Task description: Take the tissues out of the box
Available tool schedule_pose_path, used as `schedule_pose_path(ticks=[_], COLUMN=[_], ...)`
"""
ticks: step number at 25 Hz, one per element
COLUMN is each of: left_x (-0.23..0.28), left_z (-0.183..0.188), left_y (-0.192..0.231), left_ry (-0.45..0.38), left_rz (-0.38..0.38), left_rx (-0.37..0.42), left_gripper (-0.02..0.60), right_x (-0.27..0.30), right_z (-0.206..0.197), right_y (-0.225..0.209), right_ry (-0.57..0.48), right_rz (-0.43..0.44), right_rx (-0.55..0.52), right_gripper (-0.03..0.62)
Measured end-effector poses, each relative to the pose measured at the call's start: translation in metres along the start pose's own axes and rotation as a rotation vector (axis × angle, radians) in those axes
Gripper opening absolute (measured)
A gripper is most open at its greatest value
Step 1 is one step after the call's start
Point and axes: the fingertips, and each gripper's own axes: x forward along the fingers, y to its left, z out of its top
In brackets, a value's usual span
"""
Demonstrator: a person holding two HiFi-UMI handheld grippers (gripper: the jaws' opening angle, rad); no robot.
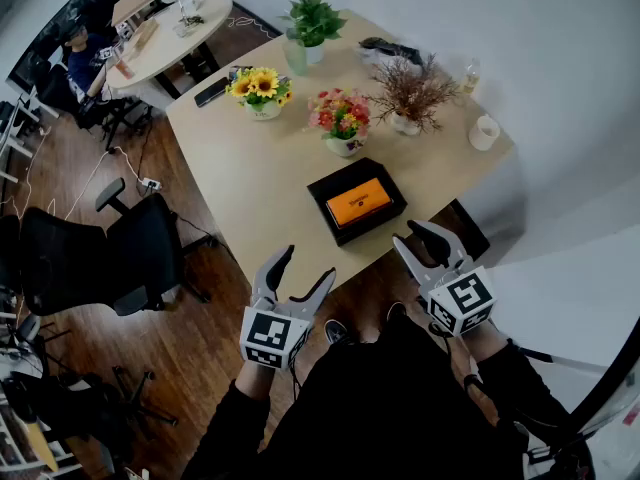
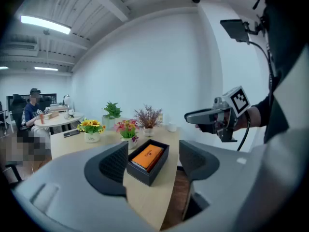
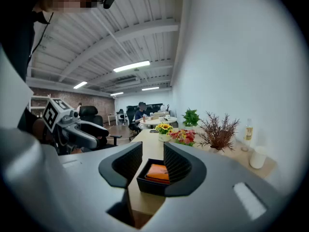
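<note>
Hidden and unreadable spots around you

The print on the orange pack (image 1: pixel 358 202) in the black box (image 1: pixel 321 206) is too small to read. In the right gripper view, the jaws of your right gripper (image 3: pixel 152 159) cover both sides of that box, so only its middle shows. In the head view your torso (image 1: pixel 400 408) hides whatever lies at 6 o'clock. The seated person (image 1: pixel 85 56) at 10 o'clock is too small to make out.

No wording is legible. A dark imprint on the orange pack (image 1: pixel 358 201) in the black box (image 1: pixel 322 190) is too small to read. Square black-and-white markers cover the cubes of the left gripper (image 1: pixel 305 265) and right gripper (image 1: pixel 406 232).
</note>
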Motion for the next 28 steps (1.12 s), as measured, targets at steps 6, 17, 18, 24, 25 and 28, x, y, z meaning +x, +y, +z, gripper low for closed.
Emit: schedule_pose_path(ticks=[6, 17, 18, 24, 25, 28], left_x=[0.075, 0.193, 0.2, 0.225, 0.227, 0.231], left_z=[-0.017, -0.065, -0.071, -0.095, -0.095, -0.1], left_y=[0.023, 0.026, 0.029, 0.03, 0.029, 0.033], left_ry=[0.187, 0.518, 0.549, 0.689, 0.704, 0.764], left_rz=[-0.149, -0.125, -0.118, -0.119, -0.126, -0.133], left_rx=[0.172, 0.215, 0.215, 0.194, 0.19, 0.174], left_gripper=[0.322, 0.362, 0.363, 0.362, 0.362, 0.362], right_x=[0.057, 0.138, 0.143, 0.158, 0.16, 0.169], right_z=[-0.032, -0.114, -0.12, -0.149, -0.151, -0.156], right_y=[-0.03, -0.062, -0.063, -0.066, -0.067, -0.073], right_ry=[0.178, 0.508, 0.532, 0.667, 0.688, 0.743], right_rz=[0.018, 0.343, 0.374, 0.543, 0.56, 0.57], right_rx=[-0.158, -0.438, -0.479, -0.489, -0.482, -0.502], right_gripper=[0.221, 0.333, 0.334, 0.334, 0.336, 0.337])
